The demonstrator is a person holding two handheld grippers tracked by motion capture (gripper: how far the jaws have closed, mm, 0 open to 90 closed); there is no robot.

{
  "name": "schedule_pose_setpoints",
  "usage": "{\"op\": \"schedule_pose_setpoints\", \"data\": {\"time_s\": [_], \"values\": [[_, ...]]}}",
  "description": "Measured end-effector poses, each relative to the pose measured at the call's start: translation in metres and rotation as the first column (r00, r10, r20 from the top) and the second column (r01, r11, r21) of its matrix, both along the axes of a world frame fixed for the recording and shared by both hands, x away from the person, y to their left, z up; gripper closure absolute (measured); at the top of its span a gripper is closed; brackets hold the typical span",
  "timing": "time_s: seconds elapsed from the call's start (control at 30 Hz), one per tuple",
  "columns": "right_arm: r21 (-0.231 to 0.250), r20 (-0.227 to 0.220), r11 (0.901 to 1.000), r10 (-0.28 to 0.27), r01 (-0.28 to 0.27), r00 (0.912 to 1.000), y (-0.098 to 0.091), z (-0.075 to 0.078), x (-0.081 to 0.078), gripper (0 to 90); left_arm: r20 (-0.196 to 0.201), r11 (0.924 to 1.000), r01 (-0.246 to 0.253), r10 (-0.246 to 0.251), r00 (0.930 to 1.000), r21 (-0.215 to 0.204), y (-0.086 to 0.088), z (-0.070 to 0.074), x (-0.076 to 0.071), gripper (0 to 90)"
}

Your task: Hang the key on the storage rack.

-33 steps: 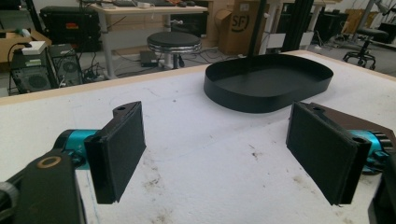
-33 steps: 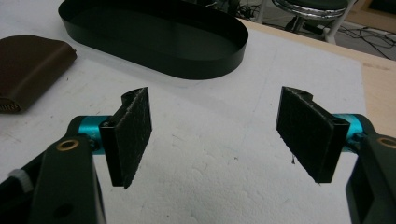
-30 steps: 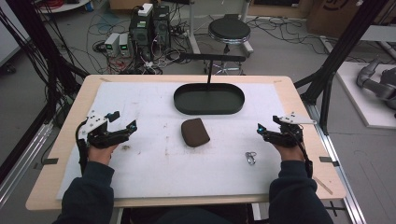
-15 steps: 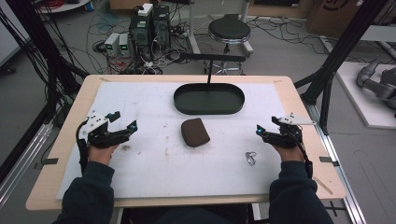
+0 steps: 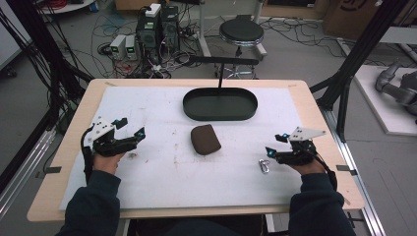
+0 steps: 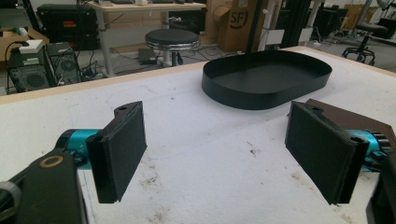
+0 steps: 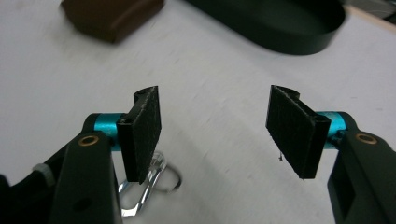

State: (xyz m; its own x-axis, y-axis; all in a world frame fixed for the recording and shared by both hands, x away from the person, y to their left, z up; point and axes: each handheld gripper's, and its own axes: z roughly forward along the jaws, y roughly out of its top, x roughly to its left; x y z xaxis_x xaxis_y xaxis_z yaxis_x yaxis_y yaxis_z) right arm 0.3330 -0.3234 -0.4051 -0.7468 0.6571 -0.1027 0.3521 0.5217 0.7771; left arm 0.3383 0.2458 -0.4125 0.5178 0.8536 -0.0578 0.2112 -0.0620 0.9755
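Note:
A brown wallet-like pouch (image 5: 205, 138) lies flat in the middle of the white mat, also seen at the top left of the right gripper view as the pouch (image 7: 112, 14). A black oval tray (image 5: 220, 104) sits behind it, empty. A small silver carabiner clip (image 5: 264, 166) lies on the mat just left of my right gripper (image 5: 273, 152), partly behind its left jaw as the clip (image 7: 149, 184). My right gripper (image 7: 215, 123) is open and holds nothing. My left gripper (image 5: 132, 133) rests at the left of the mat, open (image 6: 224, 149) and empty, pointing toward the tray (image 6: 266, 79).
The white mat (image 5: 162, 172) covers a wooden table (image 5: 314, 113). A black post (image 5: 220, 73) rises behind the tray. A stool (image 5: 241, 32), computers and cables stand on the floor beyond the far edge. Black frame legs (image 5: 351, 64) flank the table.
The right gripper has edged slightly left toward the clip. The left gripper and the objects on the mat have not moved.

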Motion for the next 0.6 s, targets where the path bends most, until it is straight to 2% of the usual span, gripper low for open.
{"op": "schedule_pose_setpoints", "data": {"time_s": [0.03, 0.07, 0.1, 0.13, 0.17, 0.37, 0.47, 0.5, 0.57, 0.6], "values": [[-0.024, -0.013, 0.9990, 0.038, -0.038, 0.9992, 0.002, -0.003, -0.001, 37.9, 0.003, 1.0000, 0.002, -0.002, 1.0000, -0.001, -0.001, 0.000, -0.001, 20.4], [-0.024, -0.013, 0.9990, 0.038, -0.038, 0.9992, 0.002, -0.003, -0.001, 37.9, 0.003, 1.0000, 0.002, -0.002, 1.0000, -0.001, -0.001, 0.000, -0.001, 20.5], [-0.053, -0.050, 0.9949, 0.083, -0.086, 0.9953, 0.005, -0.008, -0.002, 39.5, 0.003, 1.0000, 0.006, -0.006, 1.0000, 0.004, -0.001, 0.000, 0.000, 20.5], [-0.053, -0.050, 0.9949, 0.083, -0.086, 0.9953, 0.005, -0.008, -0.002, 39.5, 0.002, 1.0000, 0.006, -0.006, 1.0000, 0.007, -0.001, 0.000, 0.000, 20.5], [-0.076, -0.086, 0.9897, 0.115, -0.121, 0.9897, 0.007, -0.013, -0.001, 43.1, -0.003, 1.0000, 0.007, -0.007, 1.0000, 0.001, -0.001, 0.000, 0.000, 20.5], [-0.108, -0.164, 0.9739, 0.181, -0.200, 0.9698, 0.014, -0.021, 0.000, 51.9, -0.009, 1.0000, -0.002, 0.002, 1.0000, -0.005, 0.003, -0.002, 0.000, 20.8], [-0.128, -0.176, 0.9718, 0.174, -0.198, 0.9689, 0.014, -0.024, 0.001, 55.1, -0.012, 1.0000, -0.007, 0.007, 0.9999, -0.005, 0.003, -0.002, -0.001, 20.8], [-0.140, -0.181, 0.9714, 0.165, -0.192, 0.9696, 0.011, -0.025, 0.003, 61.3, -0.014, 0.9999, -0.008, 0.008, 0.9999, -0.006, 0.004, -0.002, -0.001, 20.8], [-0.137, -0.185, 0.9754, 0.146, -0.173, 0.9719, 0.008, -0.027, 0.004, 63.9, -0.015, 0.9999, -0.009, 0.009, 0.9999, -0.006, 0.003, -0.002, 0.000, 20.8], [-0.135, -0.182, 0.9767, 0.141, -0.167, 0.9731, 0.007, -0.027, 0.005, 69.8, -0.017, 1.0000, -0.006, 0.006, 0.9998, -0.003, 0.003, -0.002, 0.000, 20.9]]}}
